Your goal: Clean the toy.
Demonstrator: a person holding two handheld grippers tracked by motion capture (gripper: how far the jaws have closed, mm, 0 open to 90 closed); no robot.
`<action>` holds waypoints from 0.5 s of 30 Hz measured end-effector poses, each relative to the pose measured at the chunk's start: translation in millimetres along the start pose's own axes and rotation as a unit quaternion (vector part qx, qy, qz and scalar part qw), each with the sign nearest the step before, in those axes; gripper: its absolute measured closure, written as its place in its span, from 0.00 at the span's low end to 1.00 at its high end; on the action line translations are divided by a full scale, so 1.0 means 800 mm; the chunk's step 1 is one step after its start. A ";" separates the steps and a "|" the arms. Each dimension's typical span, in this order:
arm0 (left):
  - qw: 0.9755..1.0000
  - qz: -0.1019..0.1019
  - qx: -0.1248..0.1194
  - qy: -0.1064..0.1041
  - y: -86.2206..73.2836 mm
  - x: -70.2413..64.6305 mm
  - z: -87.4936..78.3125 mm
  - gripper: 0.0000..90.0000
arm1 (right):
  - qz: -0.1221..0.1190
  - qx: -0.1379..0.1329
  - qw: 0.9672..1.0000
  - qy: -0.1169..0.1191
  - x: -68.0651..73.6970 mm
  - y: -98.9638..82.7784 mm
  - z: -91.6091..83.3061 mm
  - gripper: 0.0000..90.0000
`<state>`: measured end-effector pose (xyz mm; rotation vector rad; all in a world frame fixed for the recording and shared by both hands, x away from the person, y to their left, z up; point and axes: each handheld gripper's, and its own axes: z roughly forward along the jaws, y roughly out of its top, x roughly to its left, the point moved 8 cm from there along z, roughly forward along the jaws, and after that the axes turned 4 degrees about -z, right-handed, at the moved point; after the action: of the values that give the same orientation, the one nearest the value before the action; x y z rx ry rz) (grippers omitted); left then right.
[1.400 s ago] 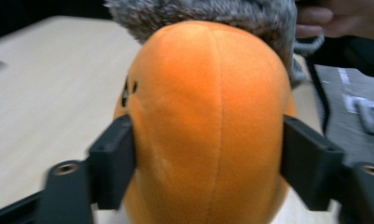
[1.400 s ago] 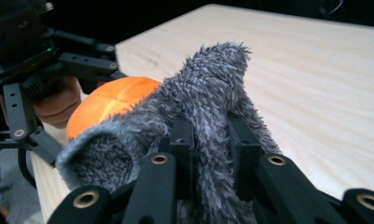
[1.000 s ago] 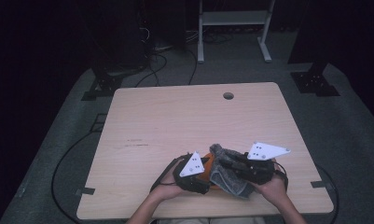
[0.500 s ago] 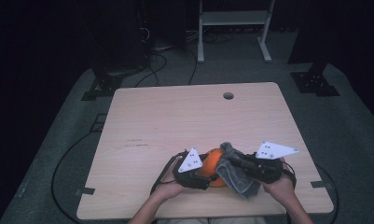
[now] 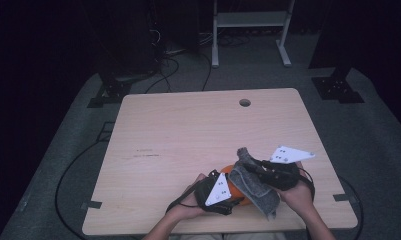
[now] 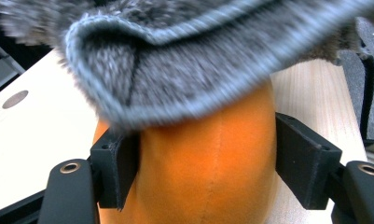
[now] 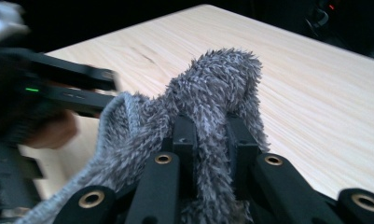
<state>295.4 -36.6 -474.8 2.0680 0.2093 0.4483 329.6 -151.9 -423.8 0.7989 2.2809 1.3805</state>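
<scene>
Orange plush ball point(image 6: 208, 172) sits clamped in the left gripper point(image 6: 208, 163); right gripper point(image 7: 211, 140) pinches the grey fuzzy sock point(image 7: 212, 88) over it.

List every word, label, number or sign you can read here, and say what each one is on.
Nothing can be read.
Dark marks on the left gripper's grey plate: too small.
Small marks on the right gripper's grey plate: too small.
Faint dark line of print on the table: too small and blurred.
Orange plush and grey sock: no text on either.
</scene>
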 end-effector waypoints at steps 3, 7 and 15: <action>1.000 -0.008 -0.002 -0.003 -0.001 0.002 0.000 0.31 | 0.025 0.004 1.000 0.005 -0.015 -0.017 -0.003 0.85; 1.000 -0.025 -0.006 0.000 -0.001 0.008 -0.003 0.31 | 0.041 0.011 0.999 0.003 -0.026 -0.030 -0.008 0.85; 0.998 -0.062 -0.018 0.007 -0.002 0.022 -0.010 0.31 | 0.037 -0.003 0.999 0.017 -0.013 -0.021 -0.017 0.85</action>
<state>308.5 -23.2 -468.4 2.0041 0.3341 0.3888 325.3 -174.4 -432.3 0.8735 2.2918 1.4440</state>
